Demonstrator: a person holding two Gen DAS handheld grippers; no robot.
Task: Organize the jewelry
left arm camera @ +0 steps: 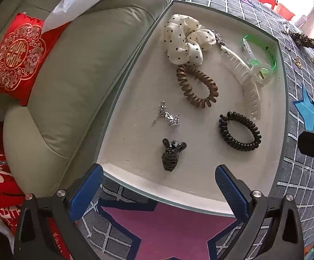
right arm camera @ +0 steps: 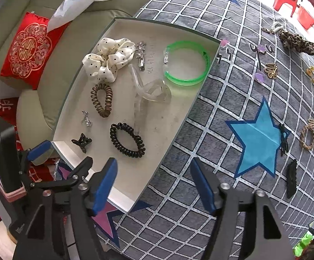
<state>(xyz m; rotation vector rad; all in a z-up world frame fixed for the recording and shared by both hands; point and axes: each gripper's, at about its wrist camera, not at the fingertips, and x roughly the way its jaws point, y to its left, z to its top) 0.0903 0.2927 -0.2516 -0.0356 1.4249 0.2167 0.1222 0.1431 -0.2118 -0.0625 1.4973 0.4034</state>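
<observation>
A shallow white box [left arm camera: 135, 91] [right arm camera: 174, 117] lies on a grey grid cloth. In it are a dotted scrunchie [left arm camera: 185, 39] [right arm camera: 107, 58], a brown coil tie [left arm camera: 197, 86] [right arm camera: 101, 99], a black coil tie [left arm camera: 239, 134] [right arm camera: 127, 139], a clear claw clip [left arm camera: 246, 82] [right arm camera: 148, 91], a green bangle [left arm camera: 263, 49] [right arm camera: 187, 62], a small black claw clip [left arm camera: 172, 153] [right arm camera: 82, 142] and silver pieces [left arm camera: 167, 116]. My left gripper [left arm camera: 159, 192] is open and empty over the box's near edge. My right gripper [right arm camera: 154, 184] is open and empty at the box's near right corner.
More pieces lie loose on the cloth [right arm camera: 233, 82]: a leopard scrunchie [right arm camera: 298, 41], gold clips [right arm camera: 270, 70], a braided tie [right arm camera: 308, 134], black clips [right arm camera: 291, 177]. A green sofa [left arm camera: 81, 75] with a red cushion [left arm camera: 16, 58] borders the box on the left.
</observation>
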